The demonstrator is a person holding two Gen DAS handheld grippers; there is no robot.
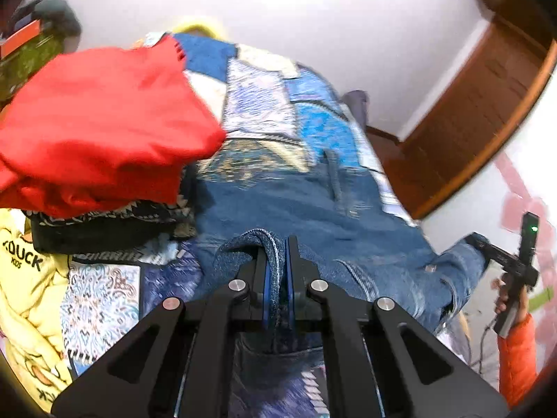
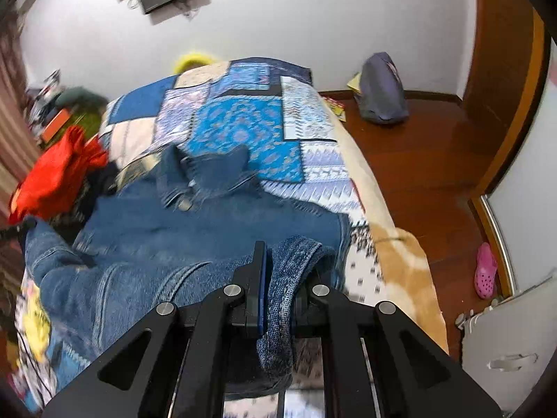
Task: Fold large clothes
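A: Where's the jacket?

B: One denim jacket [image 2: 195,230], spread on the quilt [image 2: 243,122] on the bed — collar away from the cameras. The left gripper [image 1: 276,275] is pinched on a denim edge; the right gripper [image 2: 282,278] is clamped on another fold of it.

A: What does only the left view show?

B: The right gripper [image 1: 515,264] from outside, in a hand [image 1: 504,296], biting the jacket's far corner. Also a yellow garment [image 1: 28,296] and a dark patterned one [image 1: 104,223] under the red one [image 1: 97,122].

A: And the right view alone?

B: One grey bag [image 2: 381,87] by the wall, one pink clog [image 2: 485,270] on the wooden floor [image 2: 417,167]. The red garment [image 2: 55,174] shows too.
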